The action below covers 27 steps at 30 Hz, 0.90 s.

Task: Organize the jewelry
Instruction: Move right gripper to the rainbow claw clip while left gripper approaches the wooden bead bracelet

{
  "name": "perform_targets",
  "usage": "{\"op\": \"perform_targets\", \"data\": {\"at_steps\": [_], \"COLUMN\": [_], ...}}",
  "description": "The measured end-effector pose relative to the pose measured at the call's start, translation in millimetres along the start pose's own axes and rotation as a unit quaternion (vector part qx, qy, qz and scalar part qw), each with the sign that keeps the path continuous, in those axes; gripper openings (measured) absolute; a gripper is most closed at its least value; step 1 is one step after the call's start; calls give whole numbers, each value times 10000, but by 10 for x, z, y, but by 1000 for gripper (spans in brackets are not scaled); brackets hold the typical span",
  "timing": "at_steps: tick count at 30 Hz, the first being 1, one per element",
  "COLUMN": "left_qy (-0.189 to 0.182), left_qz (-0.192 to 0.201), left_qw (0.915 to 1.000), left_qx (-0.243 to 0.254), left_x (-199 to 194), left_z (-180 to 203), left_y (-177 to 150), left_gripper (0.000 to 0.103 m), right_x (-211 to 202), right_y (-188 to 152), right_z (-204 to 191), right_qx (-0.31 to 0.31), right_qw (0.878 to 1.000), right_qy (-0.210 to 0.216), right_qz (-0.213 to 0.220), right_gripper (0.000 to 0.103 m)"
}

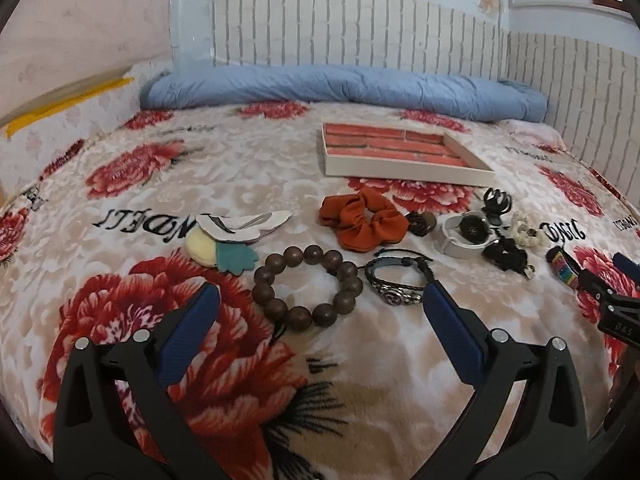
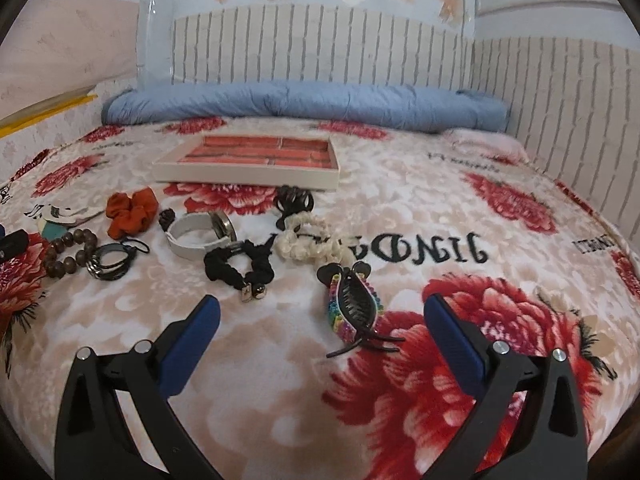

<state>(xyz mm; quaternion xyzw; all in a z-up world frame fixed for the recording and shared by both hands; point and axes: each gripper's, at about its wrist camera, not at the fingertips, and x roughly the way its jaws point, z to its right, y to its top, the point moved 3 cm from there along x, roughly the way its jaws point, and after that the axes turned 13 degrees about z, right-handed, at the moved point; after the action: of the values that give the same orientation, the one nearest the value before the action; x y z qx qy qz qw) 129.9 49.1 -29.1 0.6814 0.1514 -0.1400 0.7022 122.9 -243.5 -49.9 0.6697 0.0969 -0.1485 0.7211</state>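
A white tray [image 1: 404, 168] with red-orange slots sits far back on the flowery blanket [image 1: 200, 184], at about 12 o'clock from the left gripper [image 1: 320, 304] and at about 11 o'clock from the right gripper [image 2: 322, 308]. The jewelry lies in a loose row in front of it. A ring of big round brown beads [image 1: 306, 294] lies flat, right between the left gripper's blue fingers [image 1: 444, 320]. Just beside it at 3 o'clock is a dark strap bracelet [image 1: 396, 280] with shiny silver bits, very near the right finger tip. Behind these, at 12 o'clock, is a puffy orange scrunchie [image 1: 362, 218], and at 10 o'clock some flat felt shapes [image 1: 236, 236] in white, yellow and teal. Farther to 2 o'clock are a white watch [image 1: 466, 236] and a small black claw clip [image 1: 496, 200]. In the right wrist view, a black hair claw with rainbow beads [image 2: 354, 308] lies on its side between the right gripper's fingers [image 2: 192, 332], closer to the right one. At 11 o'clock from it are a black scrunchie [image 2: 240, 266] with two little metal charms and a cream scrunchie [image 2: 308, 240]. Both grippers hang low over the blanket, pointing forward toward the tray. Both have their fingers spread wide and hold nothing.
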Motion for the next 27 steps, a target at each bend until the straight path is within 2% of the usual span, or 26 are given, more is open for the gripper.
{"op": "perform_targets", "data": {"at_steps": [6,15,20,24,27], "left_qy": [-58,57,173,90,170], "left_qz": [-384,-1050,-1276,-1577,-1590], "left_qw": [9992,9944,9917,9872,9870], "left_qx": [38,50,30,-236,-129], "left_x": [325,646,793,949,993], "left_z": [-122,-312,-415,-527,-509], "left_y": [100,-134,-178,-232,-241], "left_gripper": [98,98,98,98,98], "right_x": [225,526,700,731,767], "right_y": [-19,-88,-180,-217,-242], "right_z": [41,214,255,262,267], "right_qx": [-192,-272,-172,-132,-71], "right_qw": [9994,9964,9936,9931,9923], "right_qy": [-109,-358,-286,-209,-141], "right_qz": [-284,-715,-1081,-1143,-1225], "right_gripper": [99,99,99,99,99]}}
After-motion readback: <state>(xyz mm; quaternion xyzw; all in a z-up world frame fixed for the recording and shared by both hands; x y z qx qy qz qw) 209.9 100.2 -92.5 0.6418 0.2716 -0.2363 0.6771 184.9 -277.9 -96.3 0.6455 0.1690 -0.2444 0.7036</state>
